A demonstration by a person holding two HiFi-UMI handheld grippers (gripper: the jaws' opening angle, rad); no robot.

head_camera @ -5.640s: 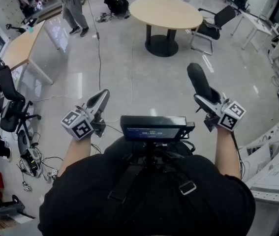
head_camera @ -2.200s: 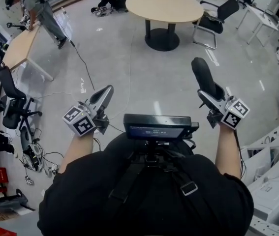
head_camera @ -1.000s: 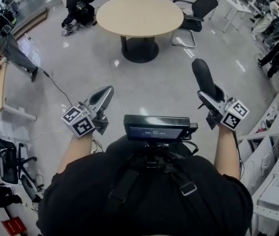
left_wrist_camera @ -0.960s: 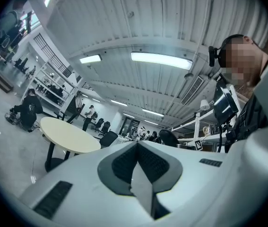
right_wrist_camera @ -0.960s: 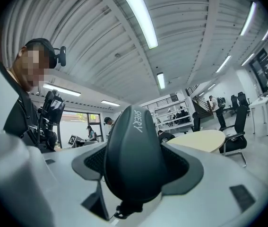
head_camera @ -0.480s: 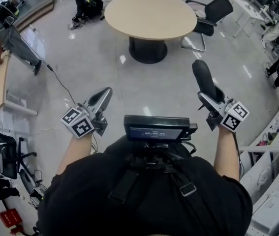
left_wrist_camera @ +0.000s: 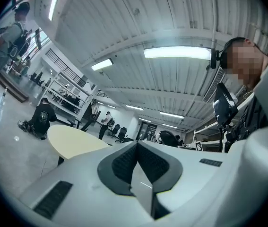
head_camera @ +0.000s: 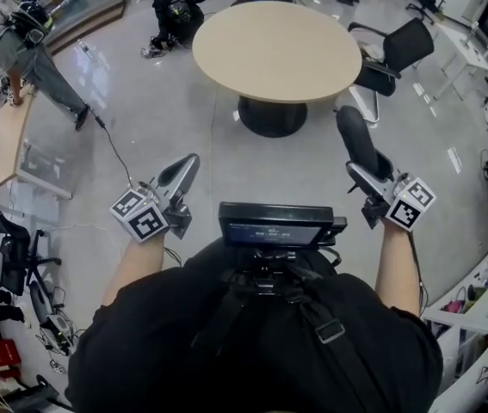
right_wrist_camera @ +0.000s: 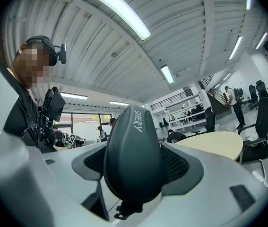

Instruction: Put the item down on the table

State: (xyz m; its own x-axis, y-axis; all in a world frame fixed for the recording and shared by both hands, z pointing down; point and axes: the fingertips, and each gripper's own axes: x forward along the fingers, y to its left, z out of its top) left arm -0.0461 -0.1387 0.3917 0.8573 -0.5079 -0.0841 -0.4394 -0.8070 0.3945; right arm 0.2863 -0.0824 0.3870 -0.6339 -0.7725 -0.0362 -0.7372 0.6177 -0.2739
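Note:
A black oval case [head_camera: 355, 138] with pale lettering stands up out of my right gripper [head_camera: 369, 175], which is shut on its lower end at chest height. In the right gripper view the case [right_wrist_camera: 134, 155] fills the gap between the grey pads [right_wrist_camera: 177, 163]. My left gripper [head_camera: 183, 167] is held level with it on the left, its jaws pressed together with nothing in them; its pads [left_wrist_camera: 124, 162] meet in the left gripper view. The round beige table [head_camera: 278, 48] stands ahead on a dark pedestal, its bare top also showing in both gripper views [left_wrist_camera: 72, 143] [right_wrist_camera: 214, 143].
A black office chair [head_camera: 392, 52] stands at the table's right side. One person crouches on the floor [head_camera: 177, 3] behind the table, and another leans over a long wooden desk [head_camera: 1, 140] at the left. A cable [head_camera: 114, 149] runs across the glossy floor.
The round table has come nearer and shifted in the head view as the person walks and turns. Both grippers keep their pose, the right one still holding the case.

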